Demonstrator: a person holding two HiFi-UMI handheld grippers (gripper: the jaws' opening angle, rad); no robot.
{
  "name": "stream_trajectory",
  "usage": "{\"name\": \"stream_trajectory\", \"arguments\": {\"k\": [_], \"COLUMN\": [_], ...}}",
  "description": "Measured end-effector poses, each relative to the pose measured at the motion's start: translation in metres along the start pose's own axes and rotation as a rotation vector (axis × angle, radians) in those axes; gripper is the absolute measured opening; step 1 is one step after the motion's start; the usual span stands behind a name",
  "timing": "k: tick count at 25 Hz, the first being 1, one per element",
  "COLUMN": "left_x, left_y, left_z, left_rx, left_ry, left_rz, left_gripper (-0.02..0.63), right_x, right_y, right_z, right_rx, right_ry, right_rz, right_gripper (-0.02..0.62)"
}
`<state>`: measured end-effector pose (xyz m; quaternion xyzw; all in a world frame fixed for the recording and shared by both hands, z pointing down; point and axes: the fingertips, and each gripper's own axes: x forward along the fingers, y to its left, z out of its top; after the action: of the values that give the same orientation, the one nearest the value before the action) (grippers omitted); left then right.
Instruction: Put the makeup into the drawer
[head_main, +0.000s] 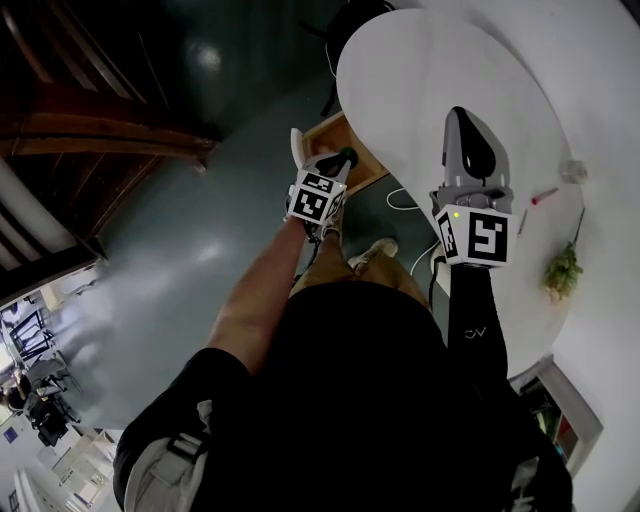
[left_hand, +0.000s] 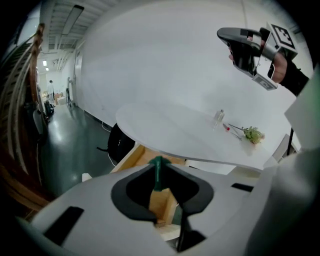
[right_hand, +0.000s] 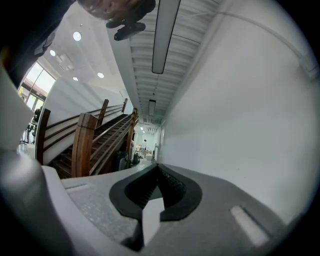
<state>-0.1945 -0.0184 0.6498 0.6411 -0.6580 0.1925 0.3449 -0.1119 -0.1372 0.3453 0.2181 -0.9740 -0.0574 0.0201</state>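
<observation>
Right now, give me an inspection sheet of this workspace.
Surface: white table, mostly bare.
Job's things: green makeup stick in the left tool; wooden drawer open under the table edge; small clear bottle and red-tipped stick on the table.
Clutter: flower sprig on the table.
Tools: left tool shut on the green makeup stick, at the drawer; right tool shut, empty, over the table.
Cables: white cable on the floor.
Surroundings: dark glossy floor; wooden staircase.
</observation>
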Motion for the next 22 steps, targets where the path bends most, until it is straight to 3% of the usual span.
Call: {"name": "stream_trajectory", "arguments": {"k": [1,2,13,17,22], "left_x": [0.0,0.0,0.0,-0.015,-0.063], "left_y": [0.001,0.001,-0.003,-0.007,-0.017], "left_z": [0.0,0.0,0.004,0.045,0.136], "left_rx": [-0.005,-0.012,-0.011,0.018,0.107], "left_ry": [0.003,0.005,0.0,-0.091,-0.309], "left_rz": [0.0,-0.001,0.0,-0.009,0.017], "left_gripper": [0.128,0.175,0.175,0.175,0.175], "right_x": [0.0,-0.001,-0.006,-0.009,-0.015], "right_y": [0.0,-0.001,-0.012,-0.014,-0.019], "right_z": [0.0,0.0,0.005,0.01,0.016], "right_rx": [0.001,0.001,-0.006,-0.002,0.017], "right_ry": [0.001,0.001,-0.014,-0.026,-0.035], "right_rz": [-0.001,-0.002,-0.015,-0.024,-0.06], "right_gripper": [0.003,0.003,0.003,0.003,0.003]}}
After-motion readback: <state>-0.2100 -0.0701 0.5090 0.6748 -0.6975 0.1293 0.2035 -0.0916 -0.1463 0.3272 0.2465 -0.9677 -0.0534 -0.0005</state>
